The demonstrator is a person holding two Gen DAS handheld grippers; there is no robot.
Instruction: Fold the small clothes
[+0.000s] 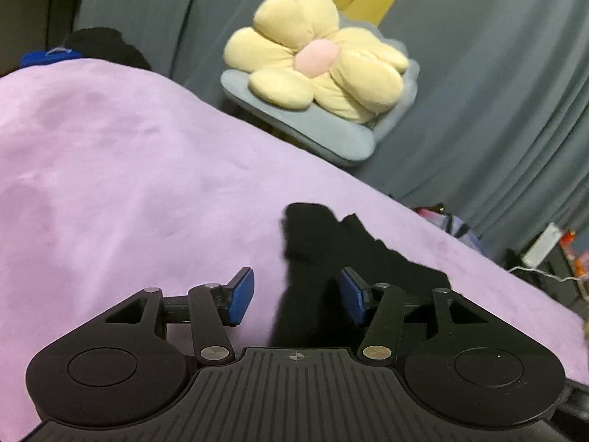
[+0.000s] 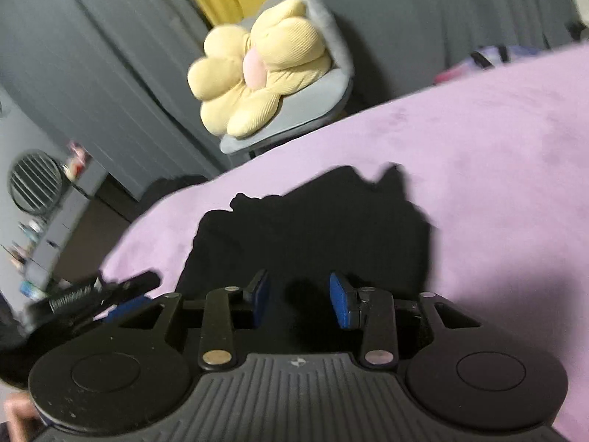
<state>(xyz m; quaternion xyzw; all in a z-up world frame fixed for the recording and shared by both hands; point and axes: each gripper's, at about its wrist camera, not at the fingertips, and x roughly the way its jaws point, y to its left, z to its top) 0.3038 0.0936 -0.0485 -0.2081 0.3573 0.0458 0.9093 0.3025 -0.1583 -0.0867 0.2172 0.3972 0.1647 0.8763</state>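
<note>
A small black garment [image 1: 331, 254] lies crumpled on the purple blanket [image 1: 129, 169]. In the left wrist view it runs from between the blue pads out to the right. My left gripper [image 1: 296, 296] is open, just above the garment's near edge, with nothing held. In the right wrist view the same black garment [image 2: 313, 221] spreads wide in front of and under my right gripper [image 2: 299, 300], which is open and empty above it. The other gripper [image 2: 92, 294] shows at the left edge of that view.
A yellow flower-shaped cushion [image 1: 316, 55] sits on a grey-blue chair [image 1: 331, 132] beyond the blanket's far edge, also in the right wrist view [image 2: 257, 66]. Grey curtains [image 1: 497, 73] hang behind. Dark clothes [image 1: 103, 46] lie at the far left. Clutter sits on the floor at right [image 1: 545, 250].
</note>
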